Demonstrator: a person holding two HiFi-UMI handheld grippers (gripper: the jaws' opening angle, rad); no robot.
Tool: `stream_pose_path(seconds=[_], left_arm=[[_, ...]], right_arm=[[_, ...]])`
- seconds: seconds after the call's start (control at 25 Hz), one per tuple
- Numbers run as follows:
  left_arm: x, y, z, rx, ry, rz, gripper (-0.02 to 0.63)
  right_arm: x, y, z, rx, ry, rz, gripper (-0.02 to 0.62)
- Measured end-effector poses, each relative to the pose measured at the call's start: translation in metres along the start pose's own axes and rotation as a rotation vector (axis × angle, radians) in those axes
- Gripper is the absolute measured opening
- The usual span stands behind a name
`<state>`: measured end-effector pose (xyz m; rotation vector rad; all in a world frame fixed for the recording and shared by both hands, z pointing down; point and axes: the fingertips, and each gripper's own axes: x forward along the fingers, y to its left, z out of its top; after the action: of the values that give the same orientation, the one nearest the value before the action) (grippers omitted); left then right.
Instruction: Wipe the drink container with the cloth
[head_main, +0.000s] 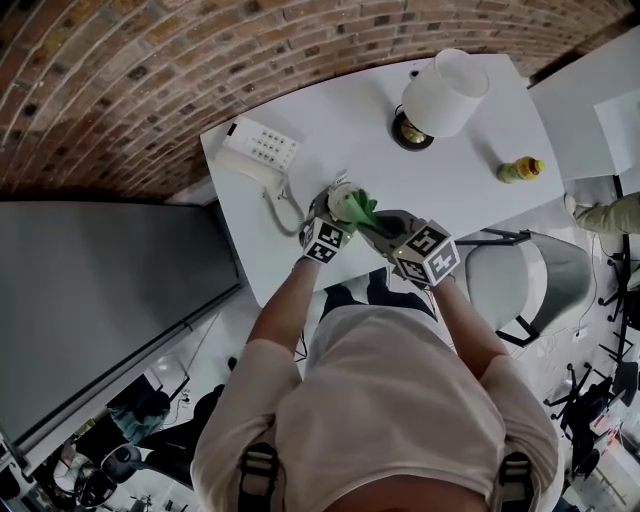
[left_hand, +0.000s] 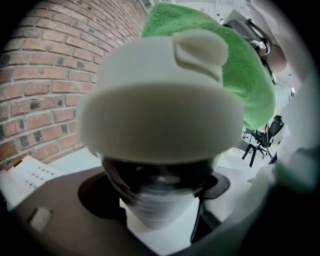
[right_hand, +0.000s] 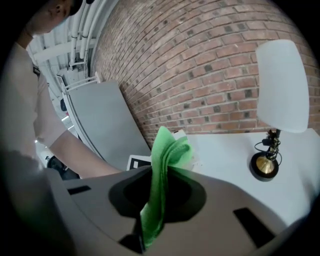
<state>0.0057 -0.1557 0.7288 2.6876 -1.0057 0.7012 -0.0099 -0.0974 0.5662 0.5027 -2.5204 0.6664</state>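
The white-lidded drink container (left_hand: 160, 115) is at the near edge of the table (head_main: 330, 110), with the left tool (head_main: 332, 224) closed around its body just below the lid. The right tool (head_main: 386, 232) pinches the green cloth (right_hand: 162, 165) tight and lays it against the lid's far side. Wiping looks under way at the top, and the body seems left to do.

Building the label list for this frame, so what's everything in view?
drink container: 1, white with lid, held over the table's near edge
cloth: 1, green, at the container's lid
telephone: 1, white, table's left end
lamp: 1, white shade, brass base, table's far side
bottle: 1, yellow and green, table's right end
table: 1, white, by the brick wall
chair: 1, grey, right of table
left claw: 1, grey, shut on the drink container
right claw: 1, grey, shut on the cloth
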Motion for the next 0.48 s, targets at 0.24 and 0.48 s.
stream_pose_path(seconds=[0.24,0.48], left_arm=[[0.0,-0.001,0.0,0.002,-0.005,0.0,0.413],[0.0,-0.001,-0.001,-0.001,-0.009,-0.003,0.413]], right_arm=[[-0.017,-0.03,0.019,-0.048,-0.021,-0.1,0.041],[-0.006,-0.052,0.043,-0.147,-0.014,-0.155,0.041]])
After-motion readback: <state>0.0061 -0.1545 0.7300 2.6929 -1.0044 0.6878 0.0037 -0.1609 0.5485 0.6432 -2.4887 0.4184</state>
